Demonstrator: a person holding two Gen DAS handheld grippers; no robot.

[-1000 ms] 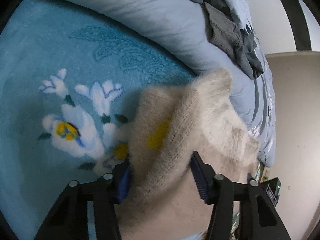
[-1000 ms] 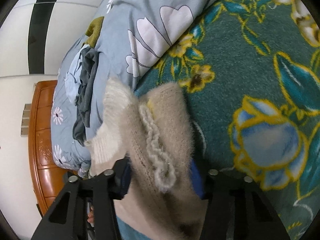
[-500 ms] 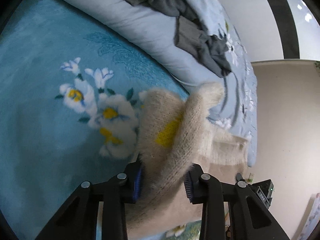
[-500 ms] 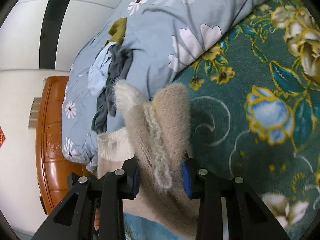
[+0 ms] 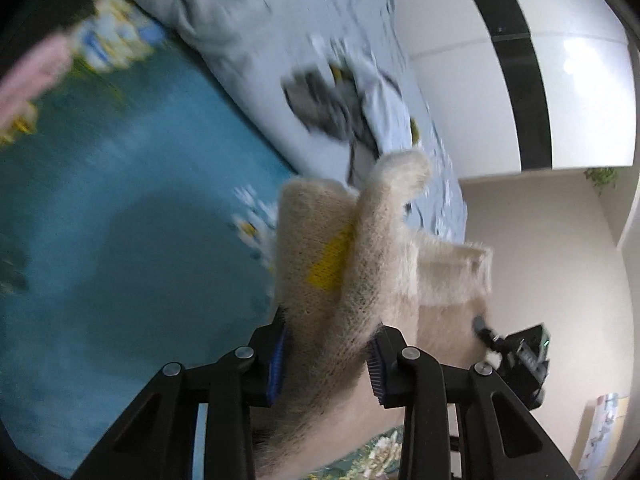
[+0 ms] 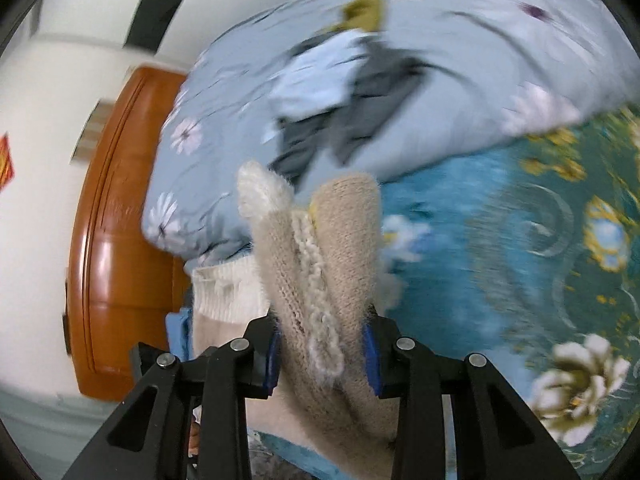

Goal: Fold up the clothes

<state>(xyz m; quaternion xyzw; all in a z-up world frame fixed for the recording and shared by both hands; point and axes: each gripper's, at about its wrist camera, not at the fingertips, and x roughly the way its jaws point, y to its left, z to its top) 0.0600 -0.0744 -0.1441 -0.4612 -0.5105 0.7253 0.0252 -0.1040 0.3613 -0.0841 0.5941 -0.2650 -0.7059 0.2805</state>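
Note:
A fuzzy beige knitted sweater point(image 5: 332, 264) with a yellow patch is bunched between the fingers of my left gripper point(image 5: 326, 354), which is shut on it and holds it above the teal floral blanket point(image 5: 120, 240). A ribbed white cuff point(image 5: 452, 272) hangs to its right. My right gripper point(image 6: 322, 354) is shut on another bunch of the same sweater point(image 6: 320, 248), with a white ribbed hem point(image 6: 228, 292) hanging to the left. Both hold the sweater lifted off the bed.
A light blue flowered duvet point(image 6: 460, 80) with dark grey clothes point(image 6: 360, 92) on it lies behind the blanket point(image 6: 500, 240). A wooden headboard point(image 6: 112, 240) stands at the left. A pink item point(image 5: 28, 76) lies at the far left edge.
Both grippers have risen and tilted with the sweater, so more of the duvet, wall and headboard shows. The jaws have closed tighter on the knit. The views are motion-blurred.

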